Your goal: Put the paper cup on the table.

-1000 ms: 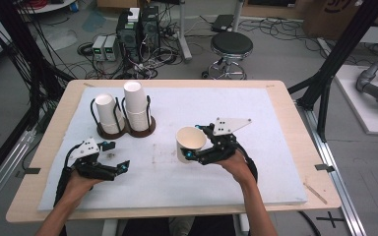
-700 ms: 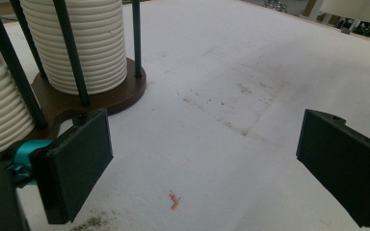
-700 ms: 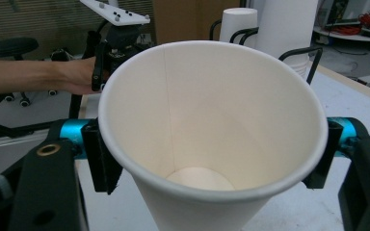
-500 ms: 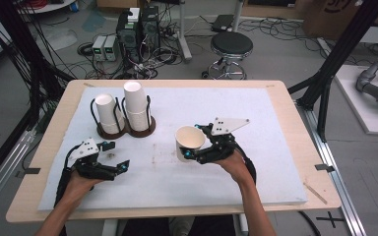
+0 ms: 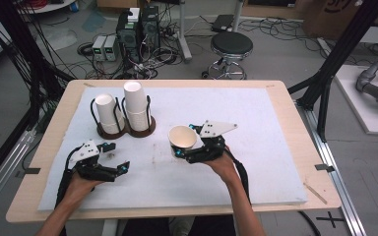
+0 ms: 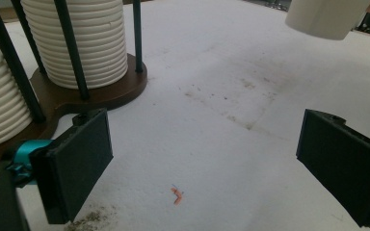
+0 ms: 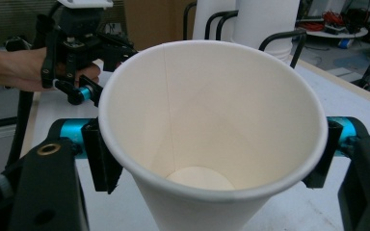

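Note:
My right gripper [image 5: 183,142] is shut on a white paper cup [image 5: 182,135], gripping it just below the rim and holding it a little tilted over the middle of the white mat. In the right gripper view the cup [image 7: 212,120] is empty between my black pads [image 7: 101,159]. My left gripper [image 5: 119,157] stands open near the front left, nothing between its jaws [image 6: 212,163]. Two stacks of white cups [image 5: 137,105] stand upside down in a dark wire holder [image 5: 128,132] at the back left. The held cup's base [image 6: 325,17] hangs off to the right, the cup stacks [image 6: 82,43] to the left.
A white mat [image 5: 256,128] covers most of the wooden table [image 5: 295,113]. A small orange scrap [image 6: 176,196] and faint stains lie on the mat in front of the left gripper. Beyond the far edge stand a stool [image 5: 231,46] and electronics with cables [image 5: 138,29].
The right gripper with the cup has shifted slightly to the left, toward the cup holder. The left gripper has stayed where it was.

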A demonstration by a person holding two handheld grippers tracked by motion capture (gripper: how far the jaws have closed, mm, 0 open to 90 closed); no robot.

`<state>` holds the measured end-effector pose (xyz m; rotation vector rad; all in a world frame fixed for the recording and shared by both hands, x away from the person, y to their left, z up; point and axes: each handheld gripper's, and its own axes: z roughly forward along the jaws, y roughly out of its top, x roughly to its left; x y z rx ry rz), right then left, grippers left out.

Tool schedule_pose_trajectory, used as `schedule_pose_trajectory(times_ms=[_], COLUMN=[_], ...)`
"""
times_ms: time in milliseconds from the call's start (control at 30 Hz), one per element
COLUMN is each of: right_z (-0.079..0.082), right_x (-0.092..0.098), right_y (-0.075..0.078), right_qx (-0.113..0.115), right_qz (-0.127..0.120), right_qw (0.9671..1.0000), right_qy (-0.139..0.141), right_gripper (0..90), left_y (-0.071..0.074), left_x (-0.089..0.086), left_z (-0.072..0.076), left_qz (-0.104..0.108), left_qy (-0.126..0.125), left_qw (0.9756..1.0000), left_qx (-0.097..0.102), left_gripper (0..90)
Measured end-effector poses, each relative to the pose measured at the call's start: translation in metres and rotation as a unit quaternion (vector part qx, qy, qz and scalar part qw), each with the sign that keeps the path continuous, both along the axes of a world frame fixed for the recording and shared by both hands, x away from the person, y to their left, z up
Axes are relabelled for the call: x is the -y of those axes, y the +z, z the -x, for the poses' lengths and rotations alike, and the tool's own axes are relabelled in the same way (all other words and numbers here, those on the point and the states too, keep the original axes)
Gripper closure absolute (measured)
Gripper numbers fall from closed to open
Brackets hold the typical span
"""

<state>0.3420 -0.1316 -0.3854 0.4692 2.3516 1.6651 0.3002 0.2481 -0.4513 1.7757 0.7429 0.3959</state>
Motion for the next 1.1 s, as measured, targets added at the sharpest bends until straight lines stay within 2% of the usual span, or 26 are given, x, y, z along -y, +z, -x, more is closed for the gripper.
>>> schedule_pose_trajectory(times_ms=[200,367,433,567,733,967,1067,1100], right_z=[-0.004,-0.007,-0.009,-0.013,-0.015,-0.018,-0.019,-0.019], right_x=[-0.005,-0.012,-0.017,-0.023,-0.03,-0.032,-0.033,-0.032], right_y=[-0.006,-0.014,-0.021,-0.032,-0.04,-0.045,-0.051,-0.053], right_qx=[-0.003,0.002,0.005,-0.001,0.001,-0.007,-0.014,-0.014], right_qz=[0.011,0.03,0.043,0.04,0.047,0.054,0.069,0.056], right_qw=[0.9999,0.999,0.9974,0.9961,0.9942,0.9927,0.9913,0.9919], right_qy=[-0.011,-0.034,-0.058,-0.078,-0.097,-0.107,-0.111,-0.113], right_gripper=[27.2,27.2,27.2,27.1,27.2,27.4,27.3,27.3], left_y=[-0.001,-0.001,-0.001,-0.001,-0.001,-0.001,-0.001,-0.001], left_x=[-0.001,0.0,0.0,0.0,-0.001,-0.001,-0.001,-0.001], left_z=[0.001,0.003,0.003,0.003,0.003,0.003,0.003,0.003], left_qz=[0.003,0.001,0.001,0.001,0.004,0.002,0.003,0.004], left_qy=[0.002,0.003,0.006,0.007,0.008,0.006,0.006,0.007], left_qw=[1.0,0.9999,0.9999,0.9999,0.9999,0.9999,0.9999,0.9999], left_qx=[0.005,0.013,0.012,0.015,0.011,0.014,0.014,0.014], left_gripper=[5.4,5.4,5.5,5.5,5.4,5.4,5.4,5.4])
